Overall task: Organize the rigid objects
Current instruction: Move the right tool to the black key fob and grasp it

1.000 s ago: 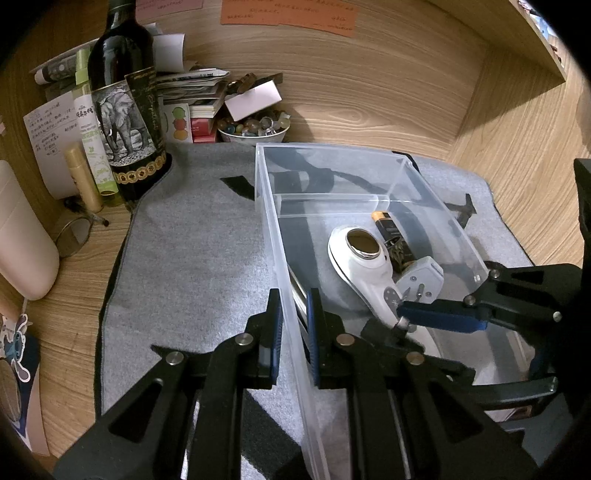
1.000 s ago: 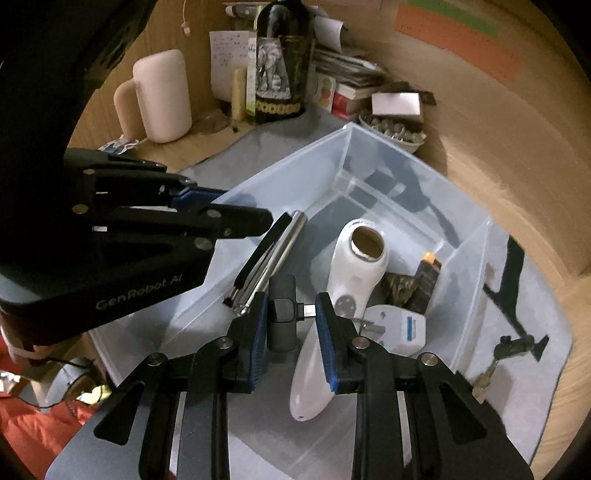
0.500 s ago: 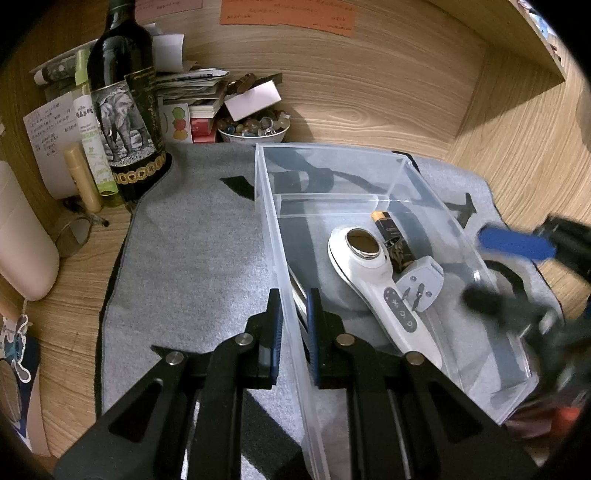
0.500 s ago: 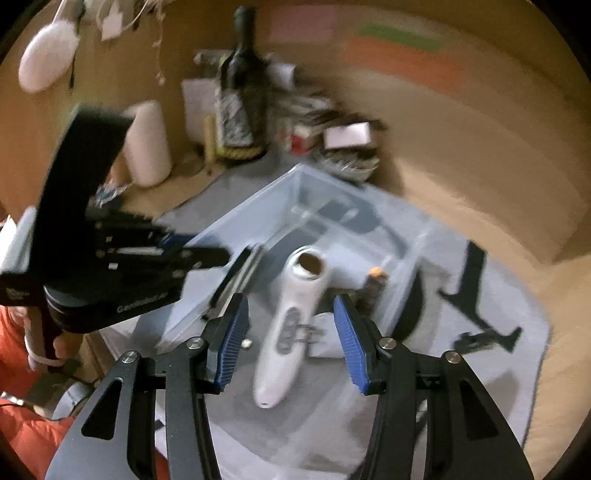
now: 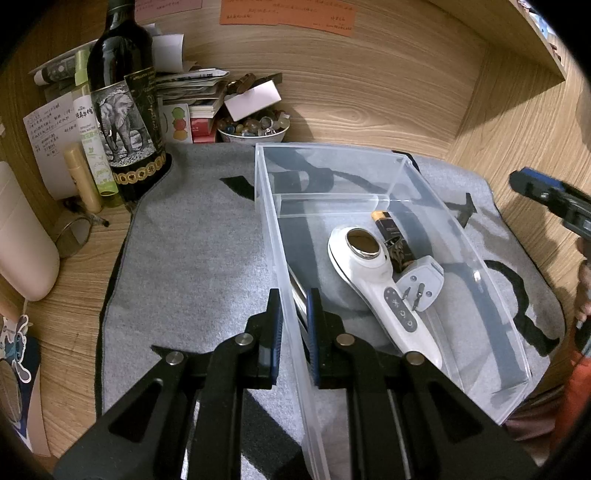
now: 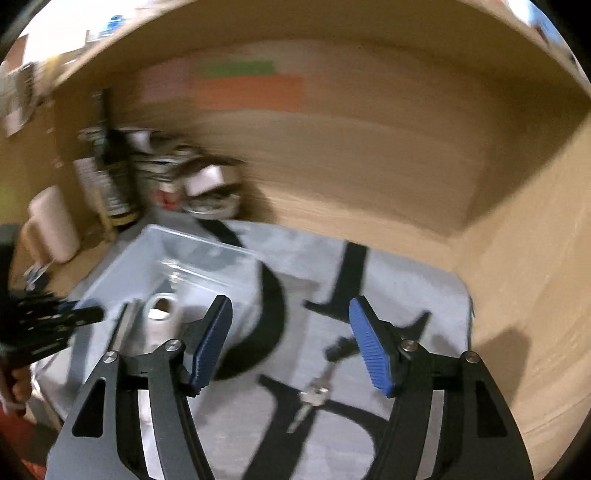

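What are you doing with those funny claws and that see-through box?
A person is tidying hard things into the clear plastic box. The left gripper is clamped on the box's side wall. Inside lie a white handheld device, a battery and a white plug. The right gripper is empty, its jaws opening above a key lying on the grey mat.

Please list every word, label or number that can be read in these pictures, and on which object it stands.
None can be read with certainty.
Wine bottle: elephant picture, script too small.
Orange notes, white sheet: handwriting too small.
Right wrist view: blurred.
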Demonstrator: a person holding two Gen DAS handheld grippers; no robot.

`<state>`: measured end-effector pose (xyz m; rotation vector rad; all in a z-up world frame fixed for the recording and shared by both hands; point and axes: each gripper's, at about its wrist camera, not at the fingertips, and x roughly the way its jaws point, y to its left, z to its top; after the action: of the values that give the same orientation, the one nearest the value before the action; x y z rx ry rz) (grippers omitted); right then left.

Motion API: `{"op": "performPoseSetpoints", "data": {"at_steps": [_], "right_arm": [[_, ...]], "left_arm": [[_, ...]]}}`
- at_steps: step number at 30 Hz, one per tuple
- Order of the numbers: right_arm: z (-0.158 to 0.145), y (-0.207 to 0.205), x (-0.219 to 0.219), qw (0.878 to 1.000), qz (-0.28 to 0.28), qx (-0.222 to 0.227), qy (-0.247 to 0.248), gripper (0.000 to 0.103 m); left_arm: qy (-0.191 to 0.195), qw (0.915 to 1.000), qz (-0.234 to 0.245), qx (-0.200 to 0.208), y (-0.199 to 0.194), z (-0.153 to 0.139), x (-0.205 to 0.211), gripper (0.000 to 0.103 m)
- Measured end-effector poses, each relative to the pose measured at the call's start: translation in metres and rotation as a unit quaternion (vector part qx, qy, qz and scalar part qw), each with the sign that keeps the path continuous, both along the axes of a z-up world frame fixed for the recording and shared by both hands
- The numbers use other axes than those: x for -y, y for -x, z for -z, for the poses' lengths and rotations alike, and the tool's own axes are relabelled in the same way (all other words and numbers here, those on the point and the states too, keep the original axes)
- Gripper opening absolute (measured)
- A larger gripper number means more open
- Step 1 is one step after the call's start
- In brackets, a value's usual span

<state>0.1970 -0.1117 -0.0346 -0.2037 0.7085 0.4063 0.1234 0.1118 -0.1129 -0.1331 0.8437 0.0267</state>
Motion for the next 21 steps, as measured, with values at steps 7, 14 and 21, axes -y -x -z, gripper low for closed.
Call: {"op": "performPoseSetpoints", "data": {"at_steps": [7, 14, 21], "right_arm": [[0.041, -0.042, 0.039, 0.995, 0.07, -0.064, -0.024, 0.063], [0.073, -0.068, 0.055, 0.987, 0.102, -0.117, -0.042, 0.063], [0.096, -0.078, 0.043, 0.984, 0.095, -0.145, -0.038, 0.062]], "left_arm": [[0.001, 1.0, 0.0, 0.0, 0.0, 0.0, 0.0, 0.012], [0.0, 1.0, 0.0, 0.0, 0.0, 0.0, 0.0, 0.012], [0.002, 1.0, 0.0, -0.001, 0.0, 0.0, 0.0, 0.012]]}}
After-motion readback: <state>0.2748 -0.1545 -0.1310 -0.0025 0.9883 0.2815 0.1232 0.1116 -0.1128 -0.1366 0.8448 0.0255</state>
